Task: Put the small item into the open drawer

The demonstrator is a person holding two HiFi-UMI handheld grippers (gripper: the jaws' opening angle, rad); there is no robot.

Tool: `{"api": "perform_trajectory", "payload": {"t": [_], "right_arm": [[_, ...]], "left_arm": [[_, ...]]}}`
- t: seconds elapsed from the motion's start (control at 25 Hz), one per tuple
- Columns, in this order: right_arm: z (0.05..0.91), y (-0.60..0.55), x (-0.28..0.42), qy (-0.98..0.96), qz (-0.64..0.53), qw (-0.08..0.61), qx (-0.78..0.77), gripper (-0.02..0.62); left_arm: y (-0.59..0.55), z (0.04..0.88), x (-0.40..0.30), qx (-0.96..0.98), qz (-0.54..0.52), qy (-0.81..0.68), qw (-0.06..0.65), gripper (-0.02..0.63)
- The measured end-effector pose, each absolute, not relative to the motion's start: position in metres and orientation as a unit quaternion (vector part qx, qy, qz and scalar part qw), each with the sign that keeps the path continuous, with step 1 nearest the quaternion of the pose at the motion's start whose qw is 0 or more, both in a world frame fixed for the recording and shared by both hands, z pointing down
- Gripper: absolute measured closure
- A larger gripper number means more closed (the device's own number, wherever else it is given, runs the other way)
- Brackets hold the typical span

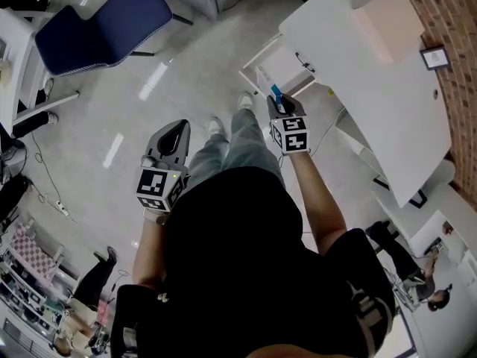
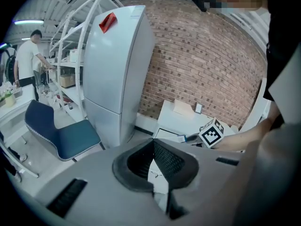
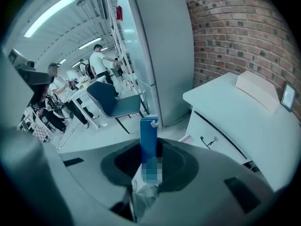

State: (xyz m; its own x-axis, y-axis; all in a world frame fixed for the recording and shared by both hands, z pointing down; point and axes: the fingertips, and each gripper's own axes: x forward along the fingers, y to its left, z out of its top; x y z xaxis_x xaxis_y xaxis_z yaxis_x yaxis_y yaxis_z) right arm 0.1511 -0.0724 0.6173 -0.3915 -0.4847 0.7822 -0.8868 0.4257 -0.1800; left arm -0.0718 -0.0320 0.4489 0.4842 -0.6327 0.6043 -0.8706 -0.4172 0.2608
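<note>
A small blue box [image 3: 149, 138] stands upright between the jaws of my right gripper [image 3: 149, 160], which is shut on it. In the head view that gripper [image 1: 278, 101] holds the blue box [image 1: 276, 92] above the floor, just short of the open drawer [image 1: 287, 67] of the white cabinet [image 1: 373, 73]. The cabinet front with its handle [image 3: 207, 140] lies to the right in the right gripper view. My left gripper [image 1: 177, 129] hangs lower left, over the floor beside the person's leg. Its jaws meet at the tip [image 2: 153, 142], with nothing between them.
A blue chair [image 1: 104, 24] stands on the floor at the far left. A tall white fridge [image 2: 117, 69] stands against the brick wall [image 2: 207, 60]. On the cabinet top lie a beige box [image 1: 387, 21] and a small frame [image 1: 434, 57]. People stand at shelves [image 3: 99, 60] in the background.
</note>
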Motion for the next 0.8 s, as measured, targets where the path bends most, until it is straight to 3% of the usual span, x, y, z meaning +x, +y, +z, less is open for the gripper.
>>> {"api": "perform_trajectory", "payload": {"t": [0.8], "right_arm": [[0.831, -0.105, 0.171, -0.701, 0.369, 0.443, 0.420, 0.503]], "left_arm": [[-0.031, 0.494, -0.066, 0.777, 0.281, -0.484, 0.290, 0.603]]}}
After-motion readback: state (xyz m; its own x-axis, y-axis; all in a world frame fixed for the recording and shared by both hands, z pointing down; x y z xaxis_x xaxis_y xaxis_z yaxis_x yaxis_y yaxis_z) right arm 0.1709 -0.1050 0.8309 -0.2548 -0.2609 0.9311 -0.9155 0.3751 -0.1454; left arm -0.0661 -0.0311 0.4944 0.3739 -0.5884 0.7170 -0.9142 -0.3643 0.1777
